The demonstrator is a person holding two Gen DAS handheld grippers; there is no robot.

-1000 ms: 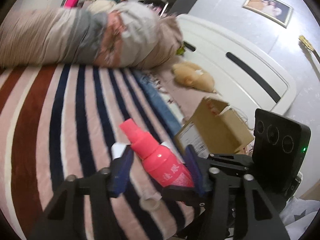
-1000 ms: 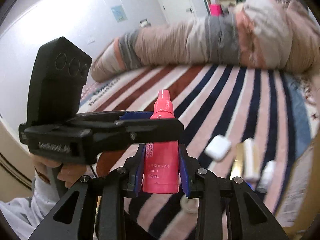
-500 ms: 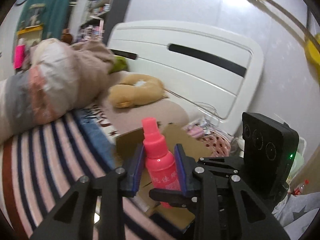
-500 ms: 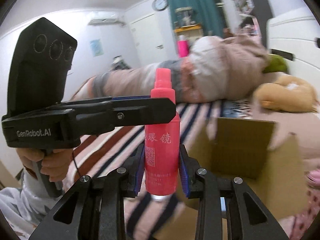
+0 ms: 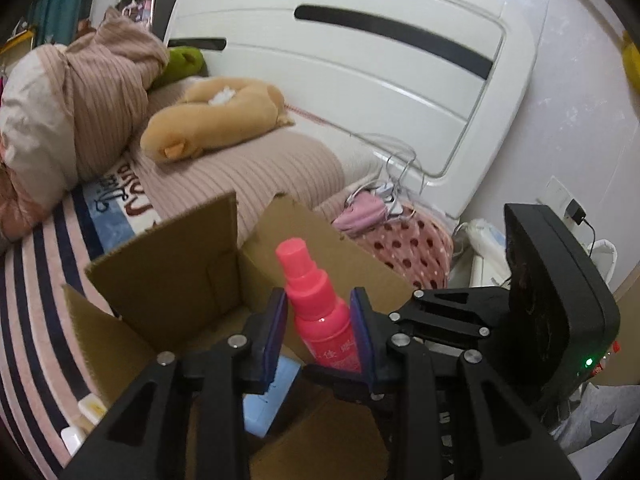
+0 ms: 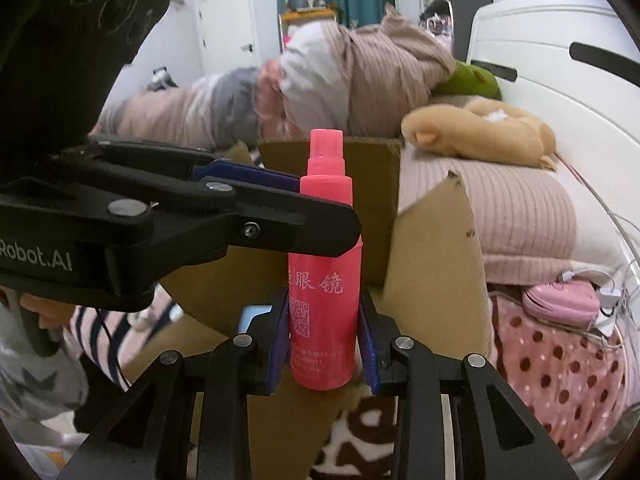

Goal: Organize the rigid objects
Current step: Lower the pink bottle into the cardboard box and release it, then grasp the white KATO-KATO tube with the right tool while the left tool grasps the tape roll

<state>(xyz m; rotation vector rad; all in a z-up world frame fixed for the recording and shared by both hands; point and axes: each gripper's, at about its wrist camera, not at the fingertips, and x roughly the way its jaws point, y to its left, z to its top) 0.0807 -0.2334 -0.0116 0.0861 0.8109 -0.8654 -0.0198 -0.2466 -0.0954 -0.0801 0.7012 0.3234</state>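
Cardboard comes first by bulk: an open cardboard box (image 5: pixel 168 280) sits on the striped bedspread (image 5: pixel 36 280), its flaps standing up, with a pale blue flat item (image 5: pixel 268 392) lying on its floor. Behind it lie a bundled duvet (image 5: pixel 80 92) and a tan plush toy (image 5: pixel 212 116) against the white headboard (image 5: pixel 360 60).

Both tools are clamped on one object. The left gripper (image 5: pixel 320 332) has its blue pads (image 5: pixel 276 328) pressed to the shoulder of a pink spray bottle (image 5: pixel 320 312), and the right gripper (image 6: pixel 324 340) squeezes the same bottle lower down, around the label with the QR code. The bottle stands upright, cap up, held in the air over the box opening; it does not appear to touch the cardboard.

Judging by this, the step in hand is the drop-off: the bottle is carried and positioned, not yet placed. The next move probably calls for one tool to let go so the other can lower the bottle past the flaps, setting it down beside the blue item rather than on it. Released from this height while upright, it would likely topple.

Smaller white items (image 5: pixel 76 436) lie on the bedspread at the box's near corner, too cut off to name.
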